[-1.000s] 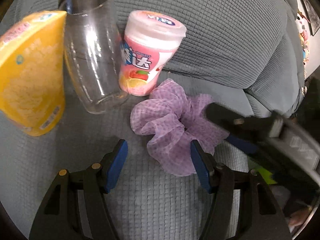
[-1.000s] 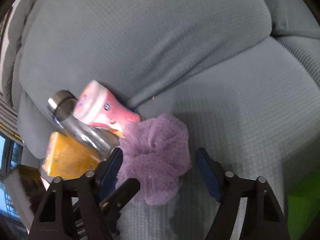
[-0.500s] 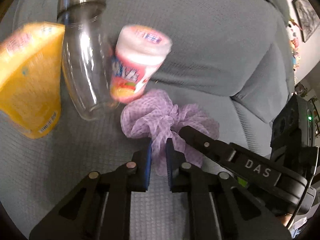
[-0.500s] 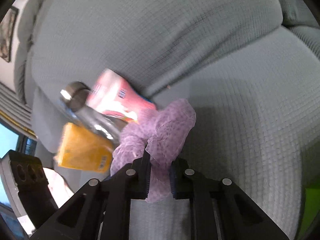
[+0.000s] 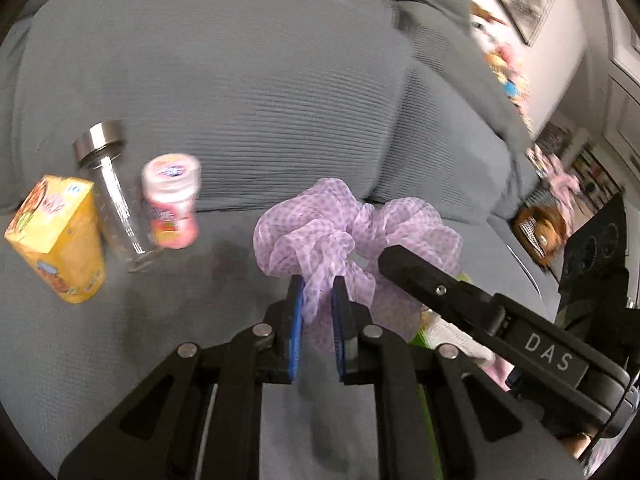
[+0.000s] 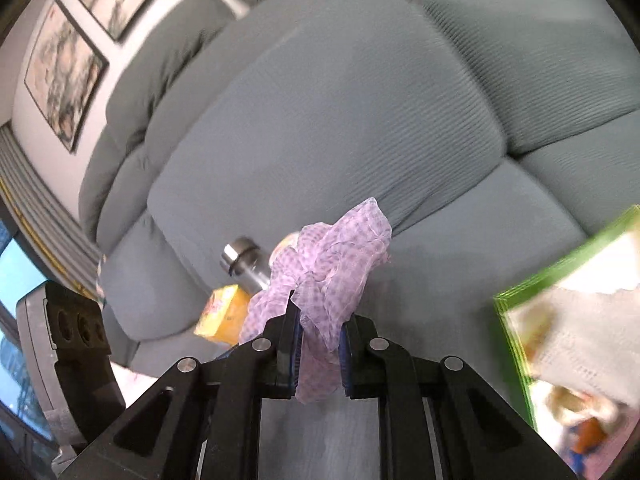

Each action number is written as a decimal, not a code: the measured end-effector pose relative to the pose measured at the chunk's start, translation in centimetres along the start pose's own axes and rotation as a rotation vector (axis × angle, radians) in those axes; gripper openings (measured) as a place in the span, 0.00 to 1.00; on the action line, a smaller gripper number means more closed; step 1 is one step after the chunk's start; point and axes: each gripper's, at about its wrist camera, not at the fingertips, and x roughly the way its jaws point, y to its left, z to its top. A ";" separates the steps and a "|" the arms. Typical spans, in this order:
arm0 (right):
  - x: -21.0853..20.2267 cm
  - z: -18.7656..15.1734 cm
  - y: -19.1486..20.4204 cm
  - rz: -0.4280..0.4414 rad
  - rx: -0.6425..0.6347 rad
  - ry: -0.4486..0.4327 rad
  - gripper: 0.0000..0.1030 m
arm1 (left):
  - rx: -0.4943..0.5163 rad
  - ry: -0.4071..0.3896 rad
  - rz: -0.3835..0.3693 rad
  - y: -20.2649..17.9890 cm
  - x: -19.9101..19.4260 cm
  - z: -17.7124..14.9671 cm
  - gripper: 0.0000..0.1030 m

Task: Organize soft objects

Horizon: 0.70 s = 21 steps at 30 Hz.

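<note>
Now purple scrunchie (image 5: 344, 232) pinched btwn both grippers' fingers, left (image 5: 316, 304) & right (image 6: 318, 320), clamped tight.

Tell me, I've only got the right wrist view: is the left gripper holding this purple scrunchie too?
Observer: Yes, the left gripper is shut on the scrunchie, pinching a fold at its near edge.
Operator: What's hidden behind the scrunchie, next to the bottle?
Observer: A pink tub with a white lid, right beside the glass bottle.
Operator: Is the scrunchie touching them?
Observer: No, bare grey sofa cushion shows between it and the tub.
</note>
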 end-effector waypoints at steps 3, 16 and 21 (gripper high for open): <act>-3.6 -0.7 -1.0 -0.049 0.016 -0.063 0.17 | 0.067 0.014 -0.037 -3.9 1.1 -0.6 0.11; -11.1 -3.4 -9.0 -0.308 0.216 -0.151 0.17 | 0.287 0.173 -0.153 -12.8 7.1 -5.5 0.13; -11.2 -3.8 -11.5 -0.391 0.297 -0.097 0.23 | 0.313 0.224 -0.123 -13.9 8.9 -6.4 0.31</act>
